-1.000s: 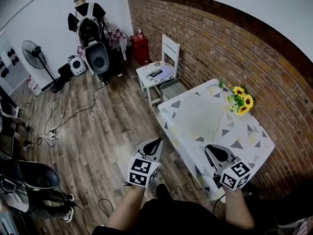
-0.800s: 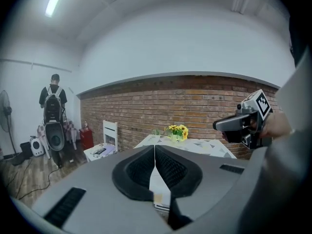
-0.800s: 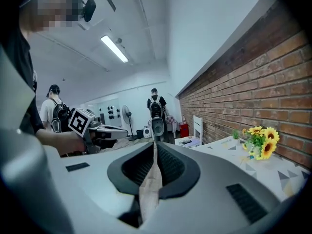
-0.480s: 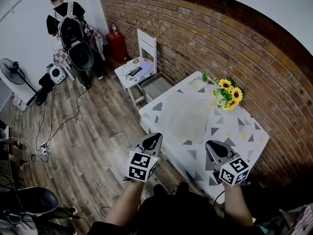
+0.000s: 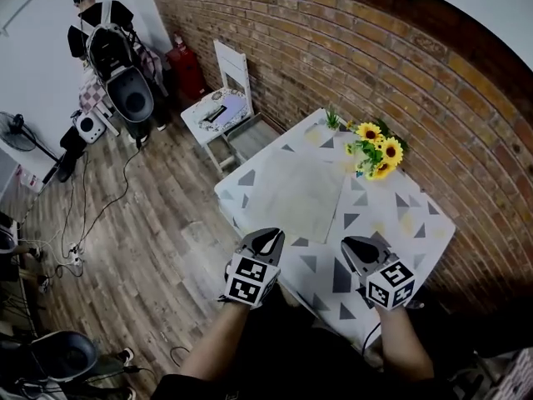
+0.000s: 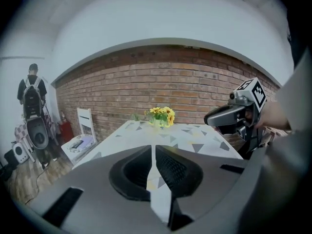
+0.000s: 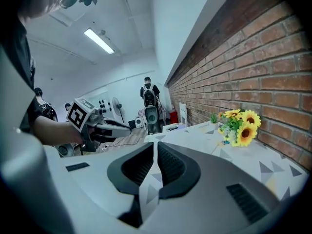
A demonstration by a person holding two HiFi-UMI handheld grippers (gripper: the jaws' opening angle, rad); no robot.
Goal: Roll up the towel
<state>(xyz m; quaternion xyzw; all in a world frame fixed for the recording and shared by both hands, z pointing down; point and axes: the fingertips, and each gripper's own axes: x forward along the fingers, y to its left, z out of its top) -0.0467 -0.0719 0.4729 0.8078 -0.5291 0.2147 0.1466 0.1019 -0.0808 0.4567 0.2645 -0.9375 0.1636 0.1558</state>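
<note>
The left gripper (image 5: 267, 240) and right gripper (image 5: 356, 248) are being held clenched and empty over the near edge of the table (image 5: 416, 223); the towel (image 5: 301, 192) is lying flat mid-table, beyond them, untouched.

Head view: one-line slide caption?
Left gripper and right gripper, shut and empty, at the table edge; towel flat, sunflowers by brick wall.
</note>
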